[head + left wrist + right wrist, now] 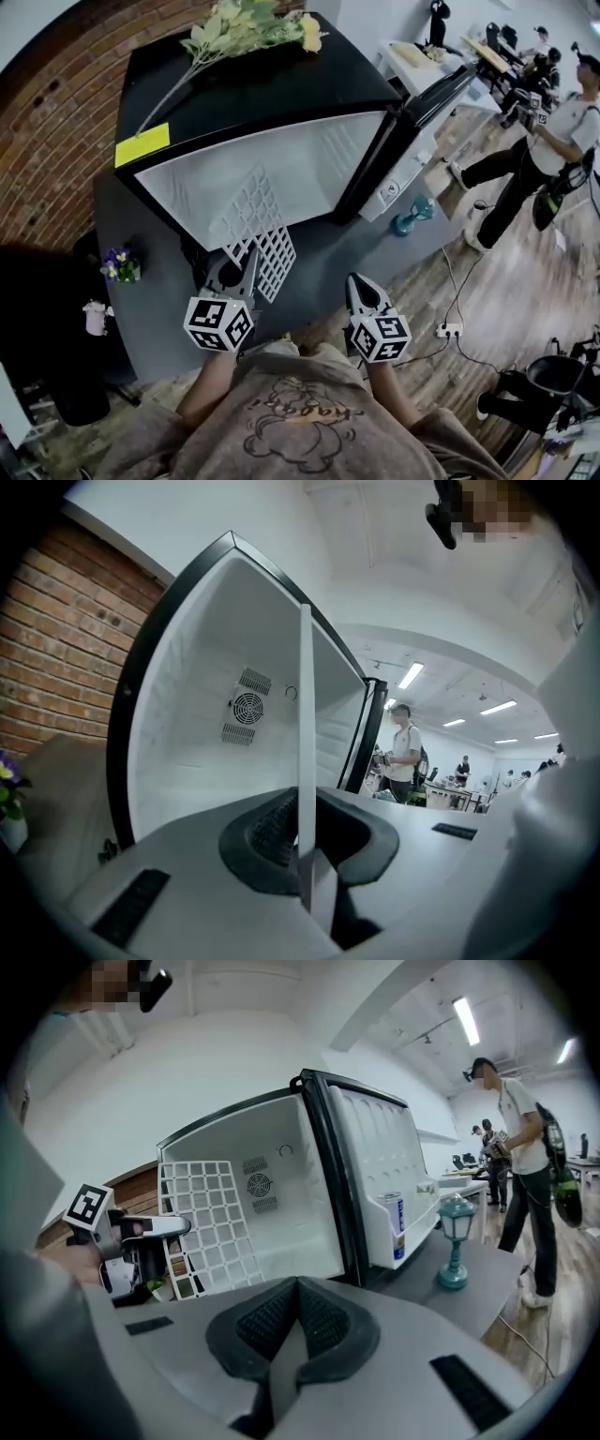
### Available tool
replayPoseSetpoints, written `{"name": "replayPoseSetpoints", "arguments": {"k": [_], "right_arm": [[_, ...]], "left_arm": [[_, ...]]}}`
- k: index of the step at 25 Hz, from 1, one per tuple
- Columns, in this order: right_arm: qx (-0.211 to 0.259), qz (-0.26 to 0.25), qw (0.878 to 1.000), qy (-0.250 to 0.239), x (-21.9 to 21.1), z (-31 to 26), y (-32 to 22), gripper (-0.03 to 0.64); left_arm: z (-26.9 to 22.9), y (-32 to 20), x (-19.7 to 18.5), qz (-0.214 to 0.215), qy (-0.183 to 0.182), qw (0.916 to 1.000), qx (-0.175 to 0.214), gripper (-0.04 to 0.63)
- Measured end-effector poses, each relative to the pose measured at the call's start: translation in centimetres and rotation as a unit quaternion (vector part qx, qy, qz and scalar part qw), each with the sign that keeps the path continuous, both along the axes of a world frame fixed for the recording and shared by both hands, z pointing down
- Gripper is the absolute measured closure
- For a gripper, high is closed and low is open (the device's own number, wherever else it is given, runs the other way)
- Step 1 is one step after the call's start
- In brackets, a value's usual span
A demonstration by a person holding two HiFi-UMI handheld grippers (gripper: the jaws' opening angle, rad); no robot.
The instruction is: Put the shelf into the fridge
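A black mini fridge (253, 89) stands on a grey table (141, 309) with its door (427, 112) swung open to the right and its white inside (291, 169) showing. My left gripper (248, 264) is shut on the near edge of the white grid shelf (264, 230), whose far part reaches into the fridge opening. The left gripper view shows the shelf (306, 761) edge-on between the jaws. From the right gripper view, the shelf (202, 1227) stands upright in front of the opening. My right gripper (358, 284) hangs shut and empty to the right of the shelf.
Flowers (248, 23) and a yellow note (142, 143) lie on the fridge top. A teal lamp (412, 216) stands by the door, which holds a can (396, 1227). A small potted flower (120, 265) sits left on the table. People (553, 141) stand at the right.
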State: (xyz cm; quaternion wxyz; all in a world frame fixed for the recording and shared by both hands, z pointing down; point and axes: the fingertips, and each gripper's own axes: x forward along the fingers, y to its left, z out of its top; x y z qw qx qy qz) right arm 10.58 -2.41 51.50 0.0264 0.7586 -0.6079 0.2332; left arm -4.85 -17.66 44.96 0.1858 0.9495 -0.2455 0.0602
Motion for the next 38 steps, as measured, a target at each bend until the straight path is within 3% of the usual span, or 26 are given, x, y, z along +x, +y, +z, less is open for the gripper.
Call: {"name": "replayPoseSetpoints", "arguments": {"k": [11, 20, 28, 33, 38], "right_arm": [[0.009, -0.122, 0.992, -0.004, 0.1, -0.3, -5.7, 0.617], [0.02, -0.23, 0.973, -0.018, 3.0, -0.4, -7.2, 0.617], [0.02, -0.289, 0.957, -0.025, 4.5, 0.4, -6.6, 0.617], [0.02, -0.286, 0.958, -0.027, 4.6, 0.4, -6.4, 0.617], [0.023, -0.282, 0.959, -0.021, 4.9, 0.0, -6.4, 0.617]], "left_arm": [[-0.4, -1.1, -2.3, -0.109, -0.01, 0.9939, 0.01, 0.547], [-0.8, 1.5, -3.5, -0.245, -0.022, 0.9691, 0.018, 0.548], [-1.0, 4.0, -4.1, -0.316, -0.033, 0.948, 0.023, 0.547], [-1.5, 4.1, -5.2, -0.337, 0.017, 0.9412, -0.011, 0.548], [-1.0, 3.5, -5.5, -0.35, 0.107, 0.9279, -0.072, 0.547]]}}
